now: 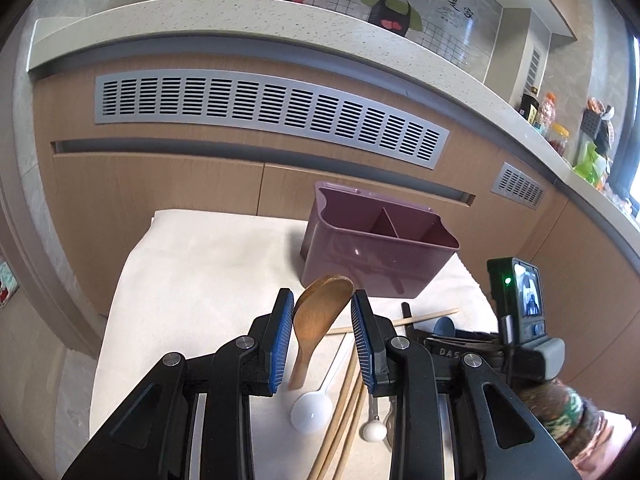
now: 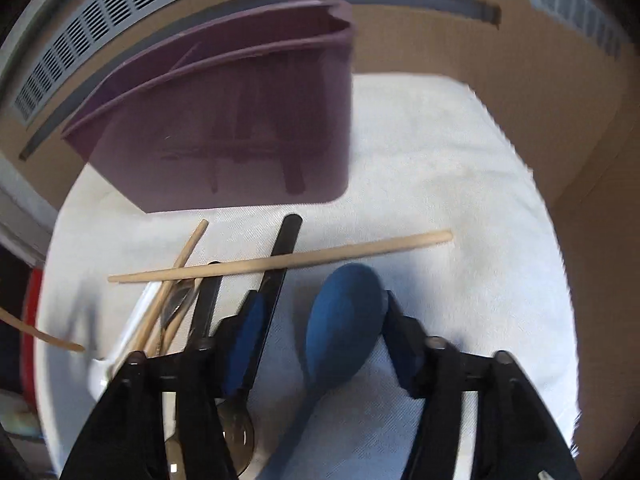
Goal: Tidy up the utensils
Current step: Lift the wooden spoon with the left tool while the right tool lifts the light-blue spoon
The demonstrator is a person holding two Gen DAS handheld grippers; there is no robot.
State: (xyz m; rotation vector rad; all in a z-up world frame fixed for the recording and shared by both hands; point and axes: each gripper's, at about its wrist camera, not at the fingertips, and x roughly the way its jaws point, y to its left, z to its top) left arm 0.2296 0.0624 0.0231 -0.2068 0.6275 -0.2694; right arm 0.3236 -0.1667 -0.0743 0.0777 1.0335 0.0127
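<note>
A white cloth (image 1: 192,280) covers the work surface in front of the kitchen cabinets, probably laid to keep the utensils clean and easy to see. At its far side stands the purple holder (image 1: 376,248), upright, its inside split by a divider into compartments that look empty; it is set within easy reach of the pile, plainly the place the utensils are meant to go.

The utensils lie loose on the cloth nearer the person, crossing one another: a wooden spoon (image 1: 316,320), a blue spoon (image 2: 344,320), light chopsticks (image 2: 280,260), black-handled pieces (image 2: 280,264), and two small white measuring spoons (image 1: 311,412) (the smaller one lies just beside the chopsticks).

The left gripper (image 1: 322,340) hovers with its jaws partly apart, the wooden spoon's bowl between the blue pads; neither pad looks pressed against it, so I judge it framed, not yet held. The right gripper (image 2: 320,336) sits low over the blue spoon, whose bowl lies between its jaws, close against the right-hand pad; the view is blurred, and I cannot tell whether it is gripped. Both spoons lie near the holder but well short of it.
</note>
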